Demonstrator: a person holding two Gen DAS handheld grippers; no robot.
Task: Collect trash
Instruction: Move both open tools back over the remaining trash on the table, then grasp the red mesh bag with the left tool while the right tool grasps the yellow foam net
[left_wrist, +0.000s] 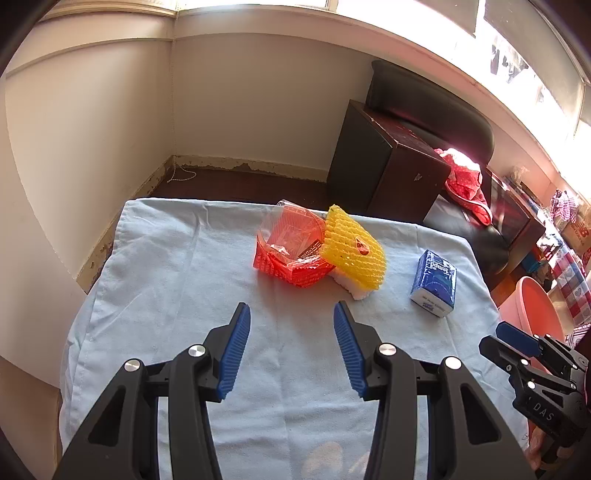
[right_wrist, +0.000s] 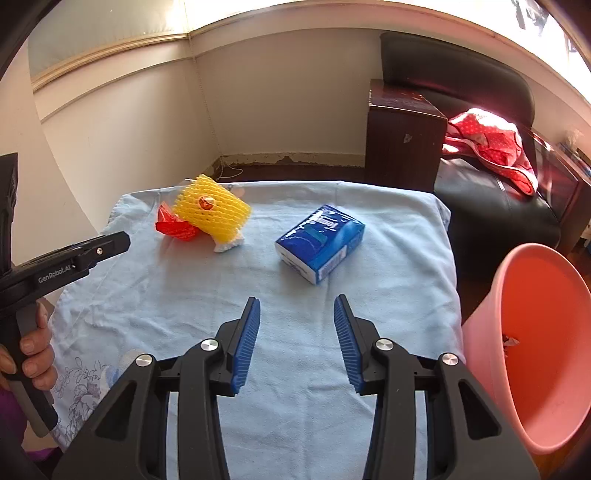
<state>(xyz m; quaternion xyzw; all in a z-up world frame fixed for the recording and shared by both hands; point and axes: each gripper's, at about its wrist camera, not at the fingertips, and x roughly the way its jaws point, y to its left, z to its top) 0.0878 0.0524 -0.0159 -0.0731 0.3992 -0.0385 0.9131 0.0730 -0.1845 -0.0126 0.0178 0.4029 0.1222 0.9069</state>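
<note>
On the light blue cloth (left_wrist: 177, 280) lie a red plastic wrapper (left_wrist: 291, 251), a yellow foam net (left_wrist: 352, 249) on a white one, and a blue tissue pack (left_wrist: 434, 282). My left gripper (left_wrist: 291, 321) hovers open over the cloth, short of the wrapper, with nothing between its fingers. In the right wrist view the tissue pack (right_wrist: 319, 242) lies just beyond my open, empty right gripper (right_wrist: 297, 314); the yellow net (right_wrist: 212, 212) and red wrapper (right_wrist: 173, 225) sit farther left. A pink bin (right_wrist: 535, 343) stands at the table's right.
The cloth (right_wrist: 147, 306) covers a small table near a wall corner. A dark armchair (right_wrist: 480, 147) with a red dotted cloth (right_wrist: 495, 147) stands behind on the right. A person's hand (right_wrist: 33, 347) holds the left gripper's handle.
</note>
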